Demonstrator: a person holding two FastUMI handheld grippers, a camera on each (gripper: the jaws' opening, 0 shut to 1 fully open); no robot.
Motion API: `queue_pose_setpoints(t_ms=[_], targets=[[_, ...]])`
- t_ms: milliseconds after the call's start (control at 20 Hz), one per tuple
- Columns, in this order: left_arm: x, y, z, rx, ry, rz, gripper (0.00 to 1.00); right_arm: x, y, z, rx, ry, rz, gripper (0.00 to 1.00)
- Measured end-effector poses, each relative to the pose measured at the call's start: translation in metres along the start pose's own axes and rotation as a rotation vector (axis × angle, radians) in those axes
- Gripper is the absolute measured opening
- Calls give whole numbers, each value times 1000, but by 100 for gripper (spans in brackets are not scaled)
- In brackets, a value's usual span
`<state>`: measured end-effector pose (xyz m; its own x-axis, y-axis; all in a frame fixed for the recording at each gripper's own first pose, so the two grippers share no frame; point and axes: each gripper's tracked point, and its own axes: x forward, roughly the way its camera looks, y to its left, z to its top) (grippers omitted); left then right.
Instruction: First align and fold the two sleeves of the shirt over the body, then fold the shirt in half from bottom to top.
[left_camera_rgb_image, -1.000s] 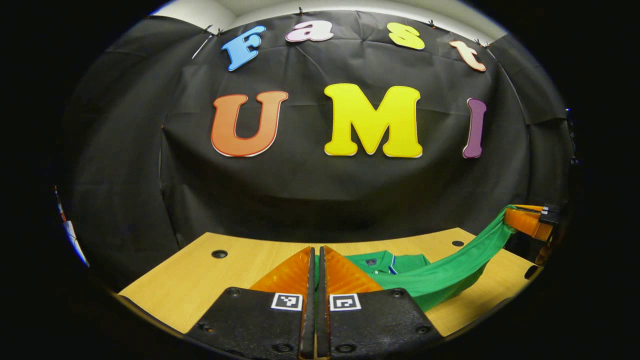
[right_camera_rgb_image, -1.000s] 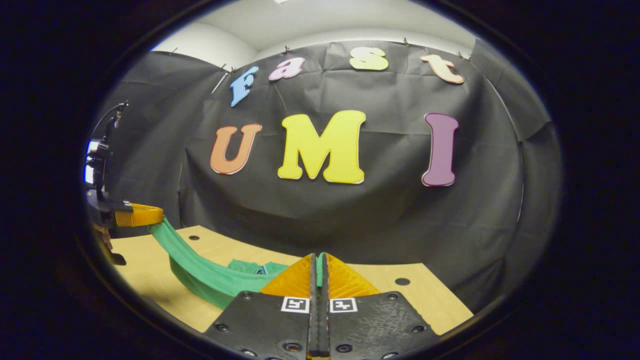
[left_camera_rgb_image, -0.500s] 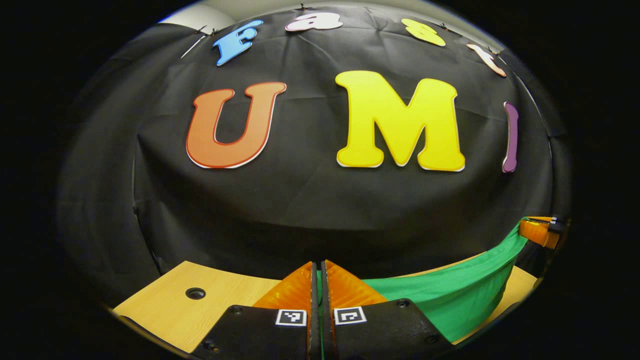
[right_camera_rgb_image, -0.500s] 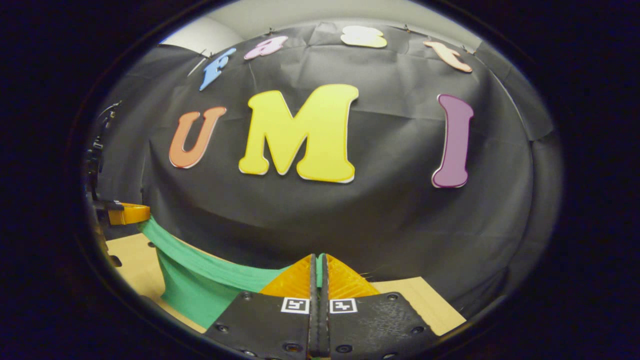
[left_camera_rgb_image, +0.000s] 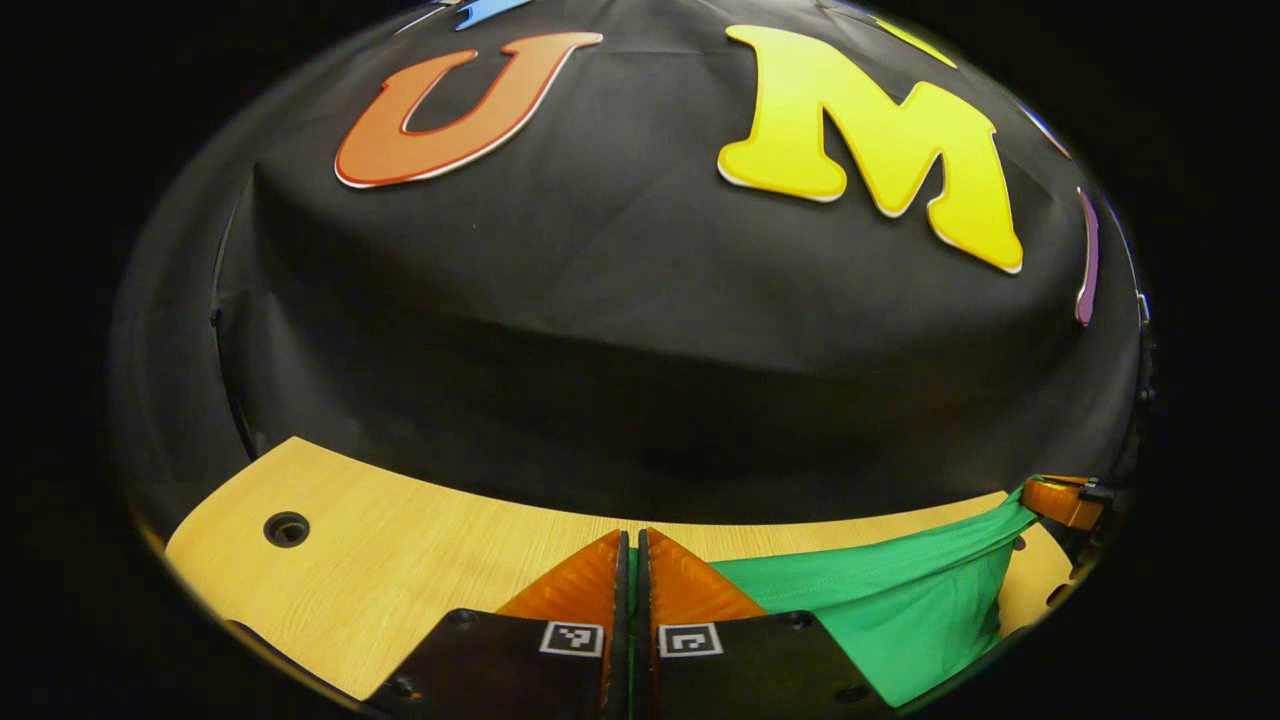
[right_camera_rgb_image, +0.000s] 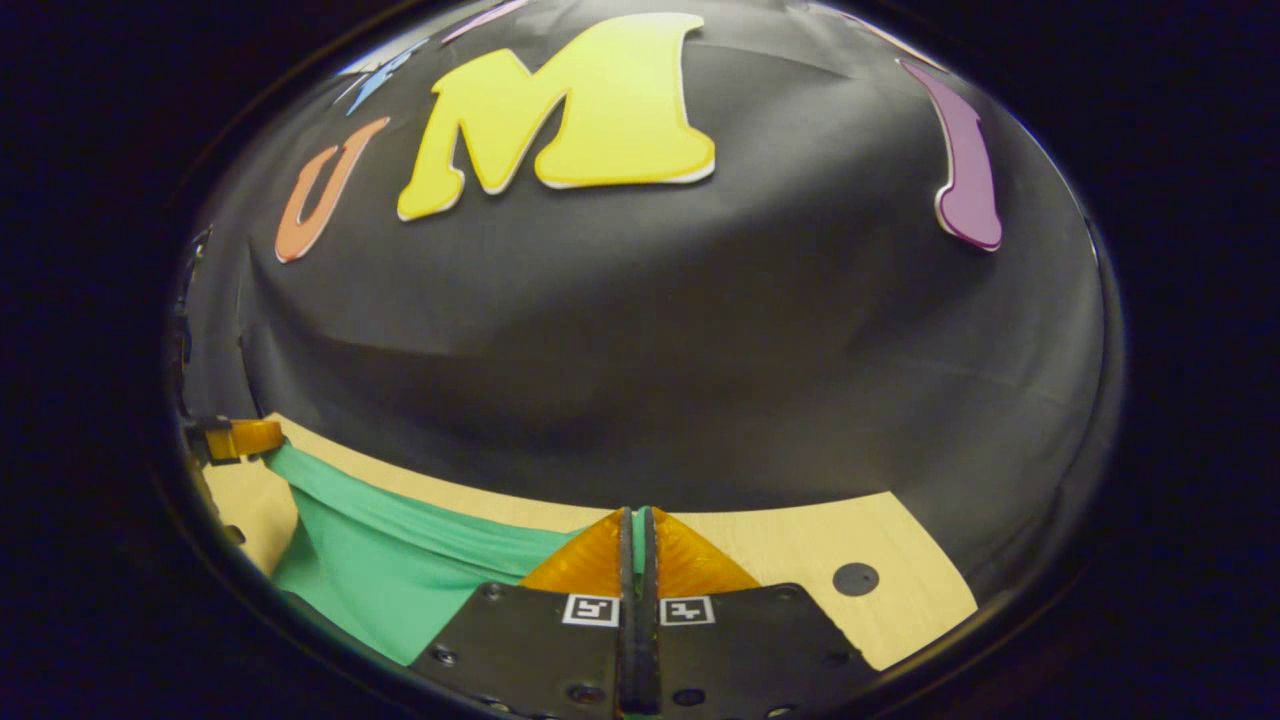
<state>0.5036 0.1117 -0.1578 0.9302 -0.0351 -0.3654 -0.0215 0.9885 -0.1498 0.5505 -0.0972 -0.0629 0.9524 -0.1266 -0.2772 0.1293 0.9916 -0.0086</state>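
A green shirt (left_camera_rgb_image: 880, 600) hangs stretched between my two grippers over the wooden table (left_camera_rgb_image: 400, 560). In the left gripper view my left gripper (left_camera_rgb_image: 630, 545) is shut on the shirt's edge, and the cloth runs right to the right gripper (left_camera_rgb_image: 1060, 500). In the right gripper view my right gripper (right_camera_rgb_image: 637, 525) is shut on the same green shirt (right_camera_rgb_image: 380, 560), with a sliver of cloth showing between its fingers. The fabric stretches left to the left gripper (right_camera_rgb_image: 240, 438). The collar and sleeves are hidden under the raised cloth.
The black cloth wall (left_camera_rgb_image: 640, 330) stands close behind the table's far edge. Round holes mark the tabletop near its left corner (left_camera_rgb_image: 286, 528) and its right corner (right_camera_rgb_image: 855, 578).
Both grippers have carried the shirt's edge forward toward the back wall and tipped downward. The collar that showed a second ago is now covered by the raised cloth.
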Motion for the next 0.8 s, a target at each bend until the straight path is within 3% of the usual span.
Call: queue_pose_setpoints(t_ms=[200,250,350,400,600,800], targets=[[10,4,-8,64,-3,61,8,14,4,-17,-66,11,-15,1],[13,6,-7,71,-15,75,11,9,2,-13,-98,8,-31,32],[14,5,-1,36,-29,67,70,-4,-1,-8,-129,9,-52,93],[0,3,5,19,-25,67,100,0,4,-8,-112,11,-38,95],[-38,9,10,12,4,108,100,-33,2,14,-50,-9,-20,95],[-102,4,20,16,-37,118,100,-99,-1,42,-60,-91,-20,96]])
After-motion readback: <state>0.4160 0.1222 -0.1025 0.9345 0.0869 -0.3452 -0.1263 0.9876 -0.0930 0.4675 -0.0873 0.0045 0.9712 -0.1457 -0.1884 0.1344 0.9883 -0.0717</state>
